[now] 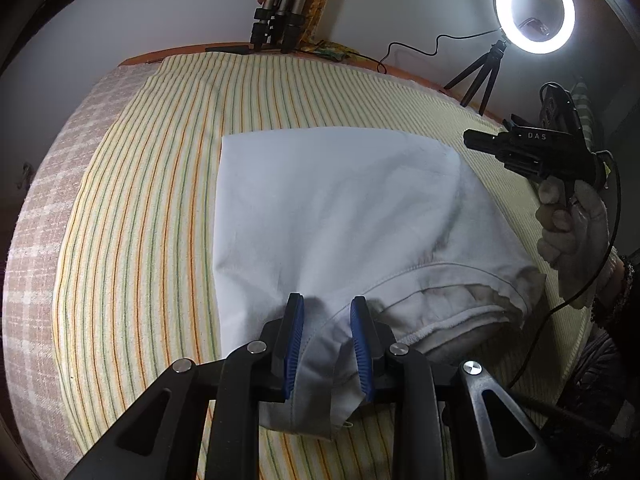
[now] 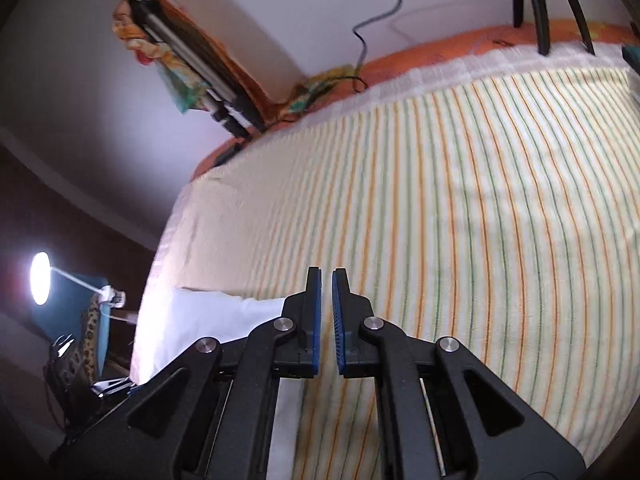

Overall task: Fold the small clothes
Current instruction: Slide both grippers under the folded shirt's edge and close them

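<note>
The white garment lies flat on the striped cover. The left gripper is clamped on its near hem. The right gripper is closed and empty, above the cover. Probably best to lift slowly, keeping the edges aligned. "DAS" is readable on the right tool.

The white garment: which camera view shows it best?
The left wrist view: the white garment lies spread on the striped cloth, nearly whole, its near edge between the left gripper's fingers. The right wrist view shows only one corner of it.
</note>
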A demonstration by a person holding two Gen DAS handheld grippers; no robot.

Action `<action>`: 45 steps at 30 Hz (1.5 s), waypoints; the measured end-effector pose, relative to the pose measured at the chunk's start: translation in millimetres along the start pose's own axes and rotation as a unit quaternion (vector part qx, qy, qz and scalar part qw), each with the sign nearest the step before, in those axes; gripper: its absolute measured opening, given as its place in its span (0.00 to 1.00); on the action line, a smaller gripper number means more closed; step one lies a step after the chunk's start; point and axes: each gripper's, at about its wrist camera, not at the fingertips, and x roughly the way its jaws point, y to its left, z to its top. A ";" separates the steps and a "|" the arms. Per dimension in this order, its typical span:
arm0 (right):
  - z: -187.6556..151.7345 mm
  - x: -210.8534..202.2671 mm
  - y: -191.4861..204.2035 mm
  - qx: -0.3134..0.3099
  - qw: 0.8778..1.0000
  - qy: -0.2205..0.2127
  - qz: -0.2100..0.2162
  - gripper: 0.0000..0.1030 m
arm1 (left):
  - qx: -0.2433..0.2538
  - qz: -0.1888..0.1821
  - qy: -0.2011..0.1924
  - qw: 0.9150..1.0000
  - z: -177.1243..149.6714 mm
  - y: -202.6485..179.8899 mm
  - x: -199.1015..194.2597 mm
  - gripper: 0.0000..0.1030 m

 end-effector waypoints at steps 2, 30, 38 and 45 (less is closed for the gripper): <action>-1.5 -4.9 6.6 -0.012 1.000 0.006 0.006 0.11 | -0.011 -0.005 -0.007 1.000 -2.3 2.3 -8.6 0.24; -117.1 -57.2 46.7 -0.159 0.983 0.087 0.010 0.41 | -0.052 -0.002 -0.037 0.998 -16.1 33.8 -42.2 0.43; -89.7 -30.8 14.6 -0.047 0.994 0.082 0.059 0.54 | -0.161 -0.071 -0.025 0.984 -6.1 66.9 -22.5 0.53; -90.7 -6.4 8.4 -0.016 0.992 0.105 0.066 0.54 | -0.193 -0.102 -0.015 0.976 5.8 79.2 -5.6 0.50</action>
